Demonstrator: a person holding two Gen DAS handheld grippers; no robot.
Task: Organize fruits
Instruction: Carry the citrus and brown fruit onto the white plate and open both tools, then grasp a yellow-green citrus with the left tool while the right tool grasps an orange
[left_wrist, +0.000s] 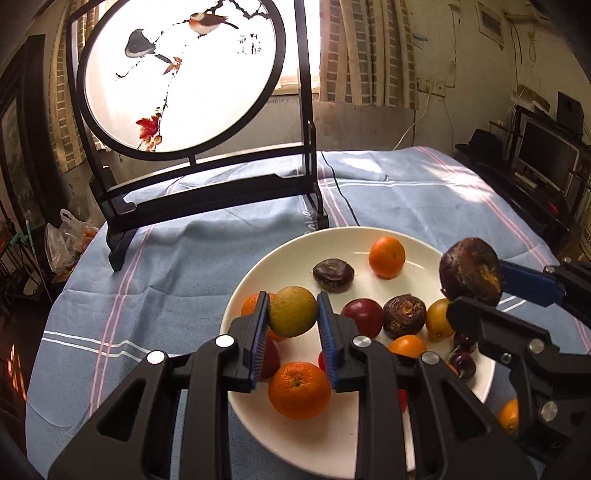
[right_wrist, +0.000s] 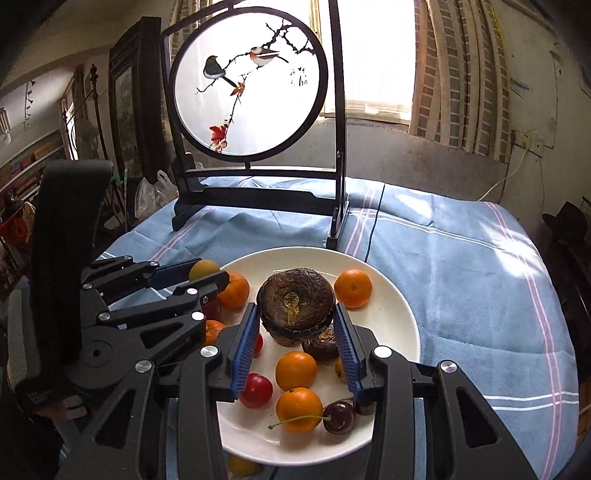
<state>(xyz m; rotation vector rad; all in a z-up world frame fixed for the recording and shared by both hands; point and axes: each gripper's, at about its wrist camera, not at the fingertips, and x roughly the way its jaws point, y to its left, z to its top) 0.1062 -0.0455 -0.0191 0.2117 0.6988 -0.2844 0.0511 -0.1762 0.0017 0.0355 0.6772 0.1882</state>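
My left gripper (left_wrist: 292, 314) is clamped on a yellow-green fruit (left_wrist: 293, 311), lifted over the near-left part of the white plate (left_wrist: 258, 273); my right gripper (right_wrist: 296, 332) grips a dark wrinkled fruit (right_wrist: 295, 304) above the plate's middle. I'd lower each slowly into a bare patch, releasing only once it rests, so nothing rolls off

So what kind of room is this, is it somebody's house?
Most likely a lived-in room at home. A table under a blue striped cloth holds a white plate of fruit, a bird-painted round screen stands before a curtained window, and a TV sits on a shelf.
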